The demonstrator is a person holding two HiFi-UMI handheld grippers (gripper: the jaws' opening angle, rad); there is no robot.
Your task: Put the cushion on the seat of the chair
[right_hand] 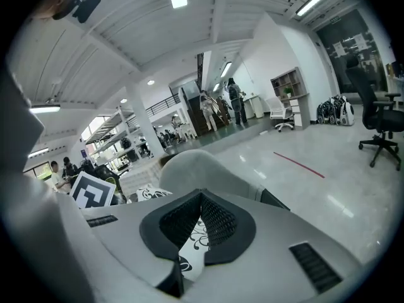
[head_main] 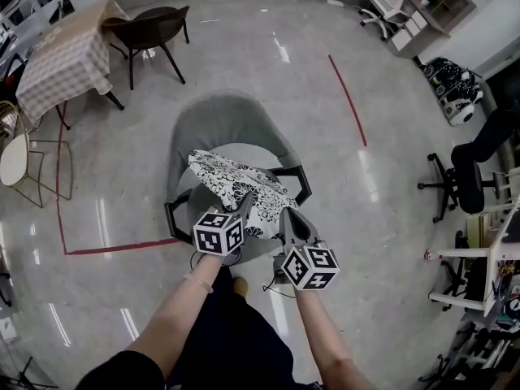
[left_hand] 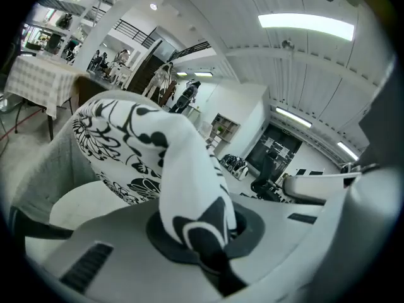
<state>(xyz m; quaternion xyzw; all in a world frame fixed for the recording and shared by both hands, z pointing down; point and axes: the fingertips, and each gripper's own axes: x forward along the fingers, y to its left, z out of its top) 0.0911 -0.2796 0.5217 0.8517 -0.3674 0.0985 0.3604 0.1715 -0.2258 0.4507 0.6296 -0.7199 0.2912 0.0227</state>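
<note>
A white cushion (head_main: 234, 184) with a black flower print hangs tilted just above the seat (head_main: 213, 200) of a grey shell chair (head_main: 223, 120), its far end higher. My left gripper (head_main: 246, 205) is shut on the cushion's near edge. In the left gripper view a fold of the cushion (left_hand: 183, 169) is pinched in the left gripper (left_hand: 205, 235), with the pale seat (left_hand: 82, 201) below. My right gripper (head_main: 287, 214) is shut on the same edge, further right. In the right gripper view the printed cloth (right_hand: 192, 248) shows in the right gripper (right_hand: 197, 232), and the chair back (right_hand: 202, 169) rises beyond.
A table with a checked cloth (head_main: 65, 59) and a dark chair (head_main: 154, 27) stand at the far left. A wire chair (head_main: 20, 157) is at the left edge. A black office chair (head_main: 471, 169) and a desk (head_main: 487, 275) are on the right. Red tape (head_main: 348, 100) marks the floor.
</note>
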